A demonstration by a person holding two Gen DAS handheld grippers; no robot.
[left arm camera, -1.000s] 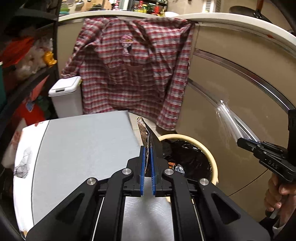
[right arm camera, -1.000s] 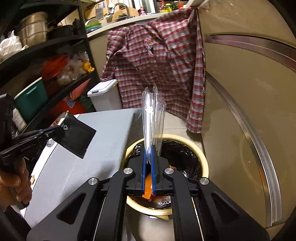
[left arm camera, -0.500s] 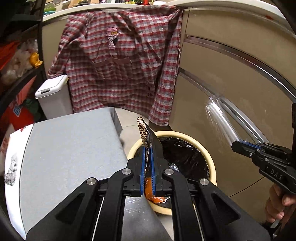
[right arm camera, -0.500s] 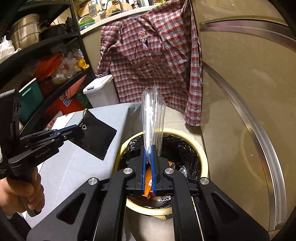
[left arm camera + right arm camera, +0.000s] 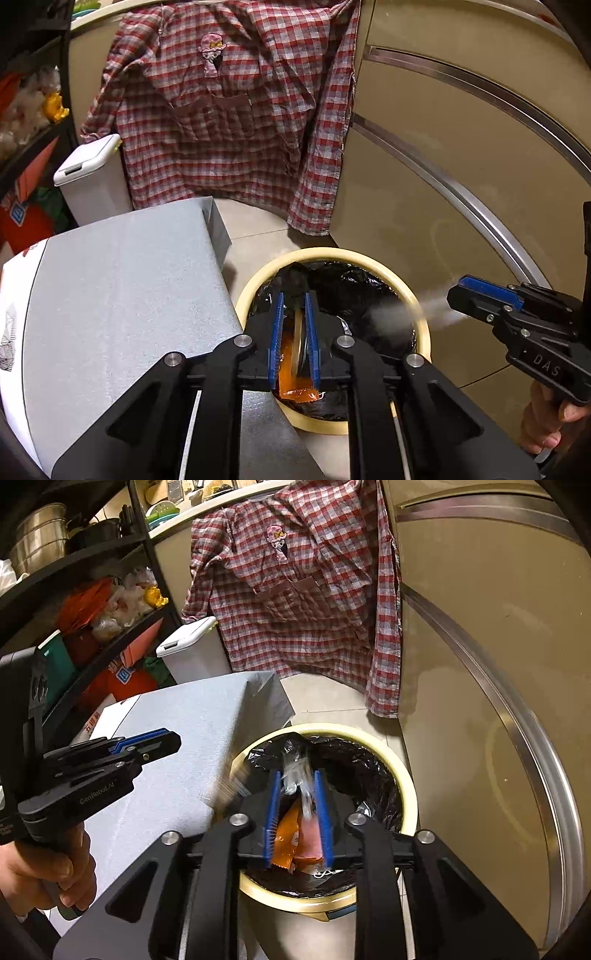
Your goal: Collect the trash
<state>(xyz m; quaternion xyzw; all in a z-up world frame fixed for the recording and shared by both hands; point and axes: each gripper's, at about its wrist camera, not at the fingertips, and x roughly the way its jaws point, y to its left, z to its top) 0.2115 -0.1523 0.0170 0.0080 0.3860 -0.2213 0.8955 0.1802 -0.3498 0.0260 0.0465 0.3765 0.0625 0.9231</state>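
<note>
While both grippers hang over the bin (image 5: 421, 328), their jaws are opening. Left gripper (image 5: 294, 295): blue pads stand slightly apart; the gap shows only bin contents below, and nothing is pressed between the pads. In the right wrist view a blurred streak (image 5: 231, 782) lies at the bin's left rim, just off the left gripper's tip (image 5: 162, 740); what it is cannot be told. Right gripper (image 5: 298, 775): pads are parted wider, with a clear plastic wrapper (image 5: 297, 771) between them, blurred; the pads do not appear to press on it. In the left wrist view the same wrapper shows as a pale smear (image 5: 391, 314) running from the right gripper's tip (image 5: 456, 295) across the bin's rim.

The bin is round, with a cream rim and a black liner (image 5: 354, 764). Inside lie an orange packet (image 5: 288, 834) and a pink one (image 5: 312, 838). It stands on the floor between a grey-covered table (image 5: 122, 280) and a beige cabinet (image 5: 443, 192) with metal trim.

A hand holds each gripper's handle: left hand (image 5: 44, 871), right hand (image 5: 550, 424).

Farther back, a small white lidded bin (image 5: 92, 177) sits beside the table's far corner. A red plaid shirt (image 5: 229, 110) hangs from the counter edge. A black shelf (image 5: 74, 602) at far left holds bags and metal pots.
</note>
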